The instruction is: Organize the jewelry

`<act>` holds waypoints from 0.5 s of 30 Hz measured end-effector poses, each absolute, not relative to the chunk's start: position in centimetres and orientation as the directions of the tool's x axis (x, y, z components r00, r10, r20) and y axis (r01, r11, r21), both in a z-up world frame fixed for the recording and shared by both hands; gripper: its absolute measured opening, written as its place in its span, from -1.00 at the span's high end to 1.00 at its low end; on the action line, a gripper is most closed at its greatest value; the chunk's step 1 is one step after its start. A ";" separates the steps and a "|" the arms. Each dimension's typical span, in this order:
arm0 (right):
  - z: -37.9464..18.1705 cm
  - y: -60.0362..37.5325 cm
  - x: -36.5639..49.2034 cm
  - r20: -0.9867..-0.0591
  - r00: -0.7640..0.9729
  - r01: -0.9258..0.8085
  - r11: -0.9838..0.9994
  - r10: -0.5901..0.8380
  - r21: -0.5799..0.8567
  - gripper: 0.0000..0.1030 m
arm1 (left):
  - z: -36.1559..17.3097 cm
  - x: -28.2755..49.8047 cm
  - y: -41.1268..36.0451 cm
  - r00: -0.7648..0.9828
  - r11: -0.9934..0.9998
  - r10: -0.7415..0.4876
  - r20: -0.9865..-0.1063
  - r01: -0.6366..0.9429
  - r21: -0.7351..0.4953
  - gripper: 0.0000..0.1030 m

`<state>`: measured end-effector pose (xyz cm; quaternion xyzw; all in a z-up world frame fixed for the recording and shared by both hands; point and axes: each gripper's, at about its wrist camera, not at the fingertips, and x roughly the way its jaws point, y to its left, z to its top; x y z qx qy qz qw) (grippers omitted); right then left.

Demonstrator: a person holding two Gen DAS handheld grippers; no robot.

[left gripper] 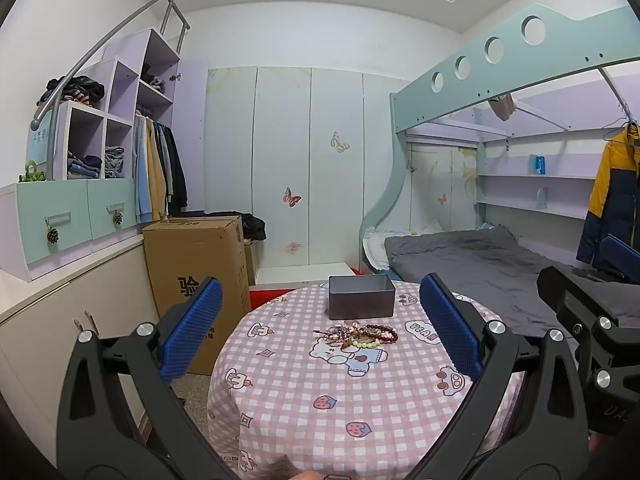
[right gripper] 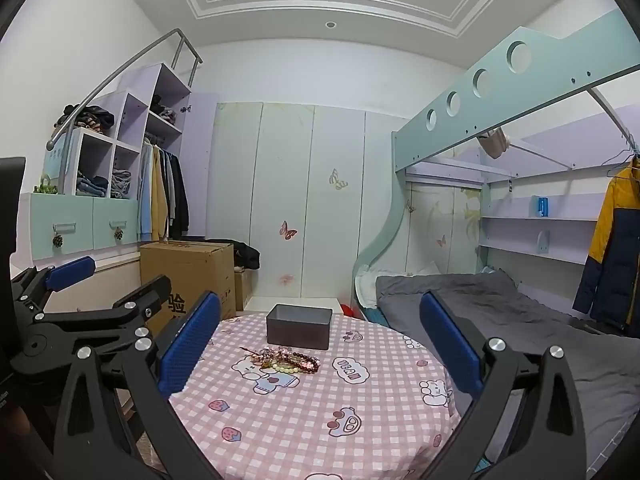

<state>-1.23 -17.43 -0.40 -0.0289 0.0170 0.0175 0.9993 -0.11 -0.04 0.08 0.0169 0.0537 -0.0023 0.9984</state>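
Note:
A pile of jewelry [left gripper: 359,335], bead bracelets in dark red, cream and pink, lies on the round table with its pink checked cloth [left gripper: 304,412]. Behind it stands an open dark grey tin box [left gripper: 361,297]. My left gripper [left gripper: 320,320] is open and empty, held above the near side of the table. My right gripper [right gripper: 320,340] is open and empty too, with the jewelry [right gripper: 284,361] and the box [right gripper: 299,327] between its blue pads. The left gripper also shows at the left of the right wrist view [right gripper: 100,280].
A cardboard box [left gripper: 198,264] stands left of the table. A bed with a grey blanket [left gripper: 492,264] lies to the right under a loft frame. Cabinets and a wardrobe [left gripper: 308,168] line the left and back walls.

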 end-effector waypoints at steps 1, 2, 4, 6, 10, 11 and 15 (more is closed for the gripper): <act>-0.4 -17.4 -1.2 -0.035 0.999 -0.036 0.998 0.034 -0.057 -0.86 | 0.1 0.0 0.0 0.994 0.999 -0.004 -0.109 0.008 0.034 -0.88; -0.4 -17.4 -1.2 -0.036 0.999 -0.036 0.998 0.034 -0.057 -0.86 | 0.1 -0.1 0.0 0.994 0.999 -0.004 -0.109 0.008 0.034 -0.88; -0.4 -17.4 -1.3 -0.036 0.999 -0.035 0.998 0.033 -0.058 -0.86 | 0.1 -0.1 -0.1 0.994 0.999 -0.004 -0.109 0.008 0.034 -0.88; -0.5 -17.5 -1.3 -0.036 0.999 -0.036 0.998 0.034 -0.057 -0.86 | 0.1 -0.2 -0.1 0.994 0.999 -0.006 -0.109 0.009 0.033 -0.88; -0.5 -17.6 -1.3 -0.036 0.999 -0.035 0.998 0.033 -0.055 -0.86 | -0.2 0.1 -0.1 0.994 0.999 -0.003 -0.108 0.007 0.034 -0.88; -0.5 -17.6 -1.2 -0.036 0.999 -0.036 0.998 0.034 -0.054 -0.86 | -0.2 0.1 -0.2 0.994 0.999 -0.002 -0.107 0.006 0.034 -0.88; -0.5 -17.6 -1.3 -0.037 0.999 -0.035 0.998 0.033 -0.054 -0.86 | -0.3 0.1 -0.4 0.995 0.999 -0.001 -0.105 0.005 0.035 -0.88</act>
